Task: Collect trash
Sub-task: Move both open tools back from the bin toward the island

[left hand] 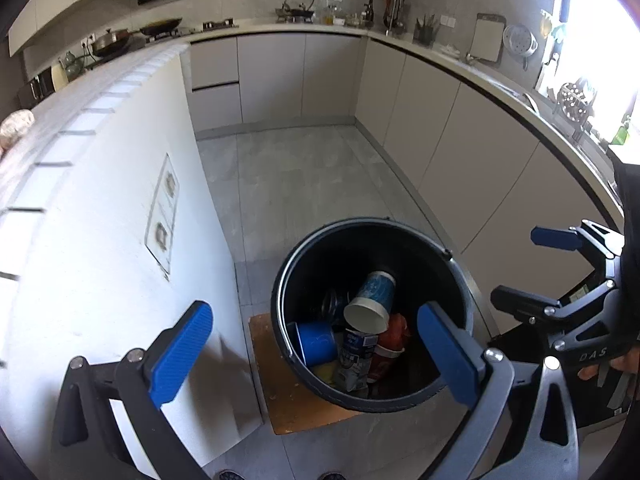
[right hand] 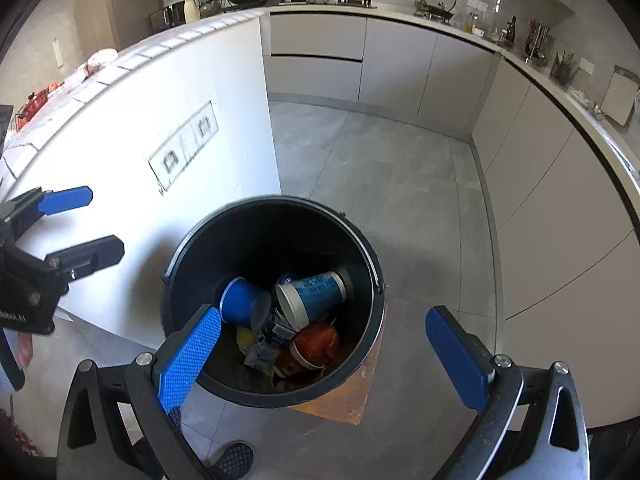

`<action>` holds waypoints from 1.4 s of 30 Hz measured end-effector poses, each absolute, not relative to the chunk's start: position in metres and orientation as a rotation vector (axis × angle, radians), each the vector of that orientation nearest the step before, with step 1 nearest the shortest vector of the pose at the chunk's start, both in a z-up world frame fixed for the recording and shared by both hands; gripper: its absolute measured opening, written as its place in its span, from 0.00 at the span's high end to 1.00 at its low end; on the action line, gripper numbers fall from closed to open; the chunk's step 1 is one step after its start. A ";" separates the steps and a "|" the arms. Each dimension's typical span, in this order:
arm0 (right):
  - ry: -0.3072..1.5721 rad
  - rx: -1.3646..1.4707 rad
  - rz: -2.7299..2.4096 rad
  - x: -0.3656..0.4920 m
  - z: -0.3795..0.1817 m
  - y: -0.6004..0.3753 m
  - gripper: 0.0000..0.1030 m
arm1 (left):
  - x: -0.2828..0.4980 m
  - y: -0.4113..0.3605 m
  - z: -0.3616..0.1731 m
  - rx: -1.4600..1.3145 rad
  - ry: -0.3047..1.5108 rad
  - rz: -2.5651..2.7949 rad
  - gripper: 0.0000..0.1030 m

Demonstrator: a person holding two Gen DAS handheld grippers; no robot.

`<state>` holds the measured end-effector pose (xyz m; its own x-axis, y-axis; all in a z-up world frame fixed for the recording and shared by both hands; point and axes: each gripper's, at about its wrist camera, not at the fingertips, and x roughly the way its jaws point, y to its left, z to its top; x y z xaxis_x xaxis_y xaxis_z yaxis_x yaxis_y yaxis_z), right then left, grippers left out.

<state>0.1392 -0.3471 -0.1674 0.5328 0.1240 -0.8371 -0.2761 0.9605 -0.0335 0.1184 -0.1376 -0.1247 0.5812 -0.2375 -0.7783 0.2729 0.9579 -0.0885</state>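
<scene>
A black bin (left hand: 340, 258) (right hand: 280, 236) stands on the floor below both grippers. Inside lie a blue-and-white paper cup (left hand: 372, 300) (right hand: 316, 292), a plain blue cup (left hand: 318, 342) (right hand: 240, 300), a red cup (left hand: 394, 340) (right hand: 312, 344) and a crumpled carton (left hand: 356, 356) (right hand: 272, 340). My left gripper (left hand: 316, 356) (right hand: 86, 226) hangs open over the bin's left side, holding nothing. My right gripper (right hand: 324, 356) (left hand: 536, 270) is open and bare above the bin's near right edge.
The bin rests on a wooden board (left hand: 288, 404) (right hand: 352, 396) on grey floor tiles. A white island wall (left hand: 100, 240) (right hand: 160, 120) rises close on the left. Beige cabinets (left hand: 460, 140) (right hand: 540, 180) run along the back and right. A shoe (right hand: 236, 460) shows at the bottom.
</scene>
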 end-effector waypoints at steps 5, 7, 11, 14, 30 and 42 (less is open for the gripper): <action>0.931 -0.159 0.234 0.130 -0.138 -0.341 0.00 | 0.111 -0.136 -0.102 0.038 0.863 -0.287 0.00; 0.911 -0.158 0.227 0.126 -0.126 -0.337 0.00 | 0.105 -0.133 -0.092 0.037 0.845 -0.281 0.00; 0.866 -0.157 0.228 0.114 -0.099 -0.329 0.00 | 0.094 -0.123 -0.072 0.031 0.809 -0.263 0.00; 0.835 -0.152 0.226 0.104 -0.080 -0.321 0.00 | 0.084 -0.112 -0.056 0.025 0.776 -0.241 0.00; 0.703 -0.156 0.310 0.076 -0.013 -0.250 0.00 | 0.050 -0.036 -0.007 -0.022 0.661 -0.111 0.00; 0.632 -0.096 0.462 0.101 0.014 -0.174 0.00 | 0.043 0.057 0.007 -0.081 0.616 0.082 0.00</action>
